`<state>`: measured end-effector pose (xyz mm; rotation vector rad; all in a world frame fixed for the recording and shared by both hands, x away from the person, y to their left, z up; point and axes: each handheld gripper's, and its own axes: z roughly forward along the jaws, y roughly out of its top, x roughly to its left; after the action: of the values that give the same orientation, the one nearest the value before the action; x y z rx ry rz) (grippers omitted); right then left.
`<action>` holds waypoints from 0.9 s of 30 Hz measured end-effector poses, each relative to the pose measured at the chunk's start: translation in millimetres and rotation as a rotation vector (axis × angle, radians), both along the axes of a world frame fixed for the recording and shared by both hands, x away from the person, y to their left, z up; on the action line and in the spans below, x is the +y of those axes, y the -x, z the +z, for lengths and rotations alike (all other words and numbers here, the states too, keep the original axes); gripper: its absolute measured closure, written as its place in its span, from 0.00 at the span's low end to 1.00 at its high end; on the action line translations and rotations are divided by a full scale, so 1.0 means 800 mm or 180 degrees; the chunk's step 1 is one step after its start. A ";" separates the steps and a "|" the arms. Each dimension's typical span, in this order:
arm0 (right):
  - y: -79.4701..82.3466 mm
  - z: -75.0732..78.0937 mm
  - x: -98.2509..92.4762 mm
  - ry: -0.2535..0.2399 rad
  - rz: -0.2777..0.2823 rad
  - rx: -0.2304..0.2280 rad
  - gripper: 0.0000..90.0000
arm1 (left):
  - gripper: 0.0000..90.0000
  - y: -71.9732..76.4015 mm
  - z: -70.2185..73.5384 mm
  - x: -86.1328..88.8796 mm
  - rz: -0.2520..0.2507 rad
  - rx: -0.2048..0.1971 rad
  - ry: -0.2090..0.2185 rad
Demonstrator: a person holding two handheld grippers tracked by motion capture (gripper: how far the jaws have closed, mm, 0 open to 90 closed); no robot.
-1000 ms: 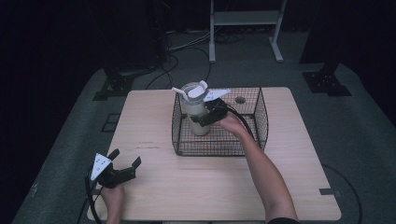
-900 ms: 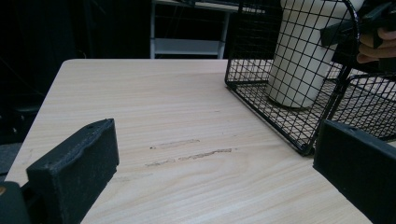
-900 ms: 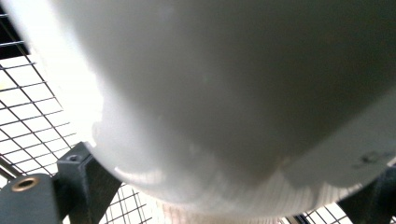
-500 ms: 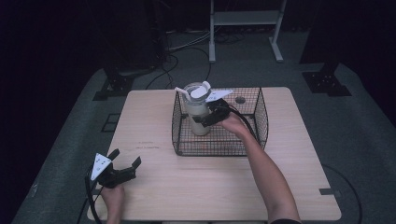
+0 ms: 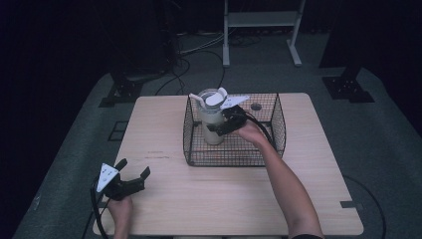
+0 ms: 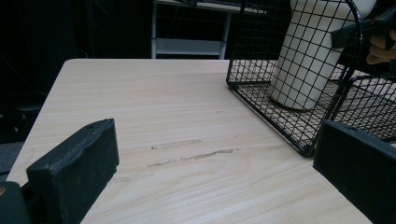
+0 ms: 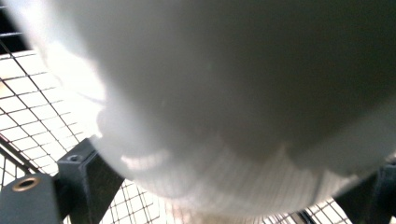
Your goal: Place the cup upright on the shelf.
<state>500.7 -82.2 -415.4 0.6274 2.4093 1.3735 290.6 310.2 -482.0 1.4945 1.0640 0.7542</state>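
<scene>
One white jug point(image 5: 211, 121) stands in the far left part of the wire basket point(image 5: 278, 124), clamped by the right gripper point(image 5: 222, 125), so its placing looks nearly done with only letting go left, while the left gripper point(image 5: 130, 178) rests spread wide at the table's point(image 5: 224, 194) near left.
</scene>
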 end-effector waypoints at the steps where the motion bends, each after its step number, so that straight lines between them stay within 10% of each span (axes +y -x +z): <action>1: 0.000 0.000 0.000 0.0000 0.0000 0.0000 0.09 | 0.00 0.000 0.000 0.000 -0.0001 0.0000 -0.0002; 27: 0.016 0.010 -0.020 0.0158 -0.0135 0.0123 0.14 | 0.00 0.001 0.000 -0.001 -0.0015 -0.0002 -0.0008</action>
<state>488.3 -98.2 -407.6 0.6942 2.4377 1.2922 289.8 309.5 -481.9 1.4984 1.0589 0.7530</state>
